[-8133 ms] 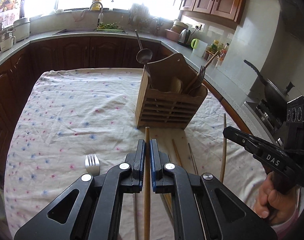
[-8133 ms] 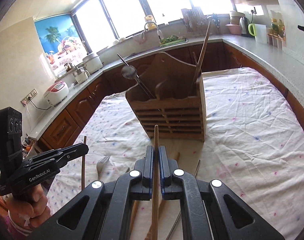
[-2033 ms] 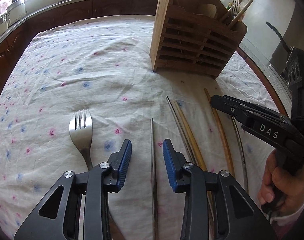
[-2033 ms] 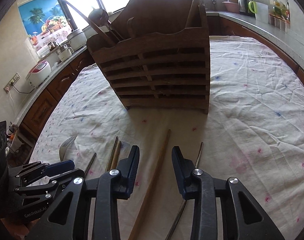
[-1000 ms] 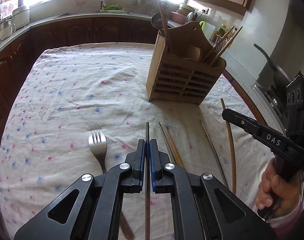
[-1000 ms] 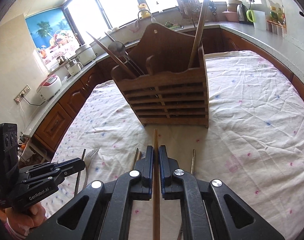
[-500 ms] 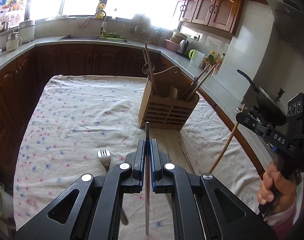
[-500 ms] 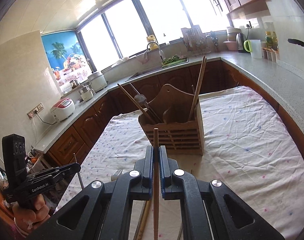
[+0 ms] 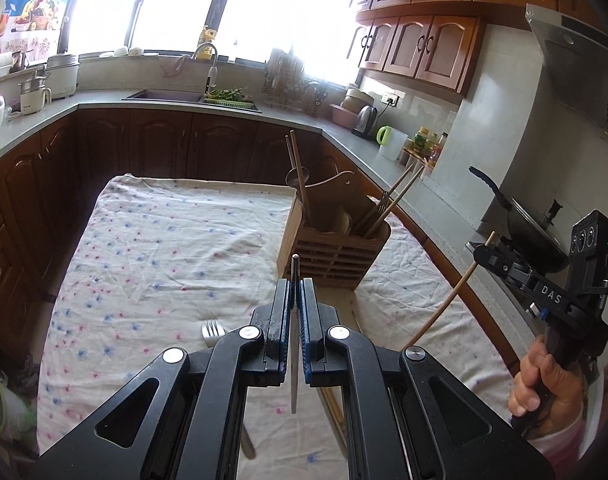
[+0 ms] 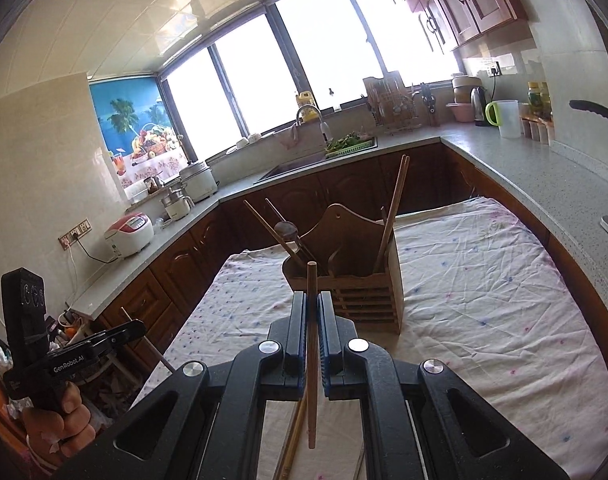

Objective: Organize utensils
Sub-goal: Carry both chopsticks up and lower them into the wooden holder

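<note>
Chopsticks, two in hand, one to each tong. We hold a thin metal chopstick [image 9: 294, 320] clamped in the left gripper [image 9: 294, 292], jaws closed on its shaft, its tip poking forward past the pads and its tail hanging beneath. We hold a wooden chopstick [image 10: 311, 344] pinched likewise in the right gripper [image 10: 311, 308], jaws together on it, gripped near the middle so that neither end swings.

Holder: wooden utensil caddy [image 9: 335, 256], ahead of both tongs on the cloth-covered table [image 9: 164, 240], already stocked with upright chopsticks and a ladle. We judge both sticks are raised clear of the cloth and aimed forward so they can be tipped into the caddy's open top.

Remaining on the cloth: fork [image 9: 212, 330], just below and to the left of the left tongs; further loose chopsticks [image 10: 294, 436] lying beneath the right tongs. We judge these are still to be sorted.

Next move, by our estimate: carry each stick over the caddy, tilt it end-down, release.
</note>
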{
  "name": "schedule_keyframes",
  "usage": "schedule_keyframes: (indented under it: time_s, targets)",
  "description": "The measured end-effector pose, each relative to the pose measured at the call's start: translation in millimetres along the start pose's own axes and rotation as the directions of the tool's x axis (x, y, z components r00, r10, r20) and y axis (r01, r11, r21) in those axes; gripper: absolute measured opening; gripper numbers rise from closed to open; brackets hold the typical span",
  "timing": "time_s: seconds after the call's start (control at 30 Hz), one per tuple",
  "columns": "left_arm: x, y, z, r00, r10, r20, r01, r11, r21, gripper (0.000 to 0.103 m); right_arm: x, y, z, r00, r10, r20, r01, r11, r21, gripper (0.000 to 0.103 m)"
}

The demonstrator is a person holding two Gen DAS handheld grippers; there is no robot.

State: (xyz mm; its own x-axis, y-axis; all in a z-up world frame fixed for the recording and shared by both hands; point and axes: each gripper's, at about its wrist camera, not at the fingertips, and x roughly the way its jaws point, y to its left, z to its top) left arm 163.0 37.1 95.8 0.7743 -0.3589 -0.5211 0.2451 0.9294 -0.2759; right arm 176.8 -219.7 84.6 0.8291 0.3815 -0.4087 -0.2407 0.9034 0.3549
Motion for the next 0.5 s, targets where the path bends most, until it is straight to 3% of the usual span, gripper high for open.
schedule_keyframes:
  time_s: [0.3,0.5]
  targets:
    - [0.2,-3.2,14.2,1.000,-0.004,0.027,0.005,1.000,-0.001,0.004,-1.4,-5.0,6.6,1.000,-0.014,0.016,0.013,1.000,0.003,0.005]
    - [-0.7,-10.6,40.0,0.997,-0.019,0.080,0.019,1.000,0.002,0.004,0.5,-8.2,25.1,0.999,-0.026,0.043,0.027,1.000,-0.009,0.005]
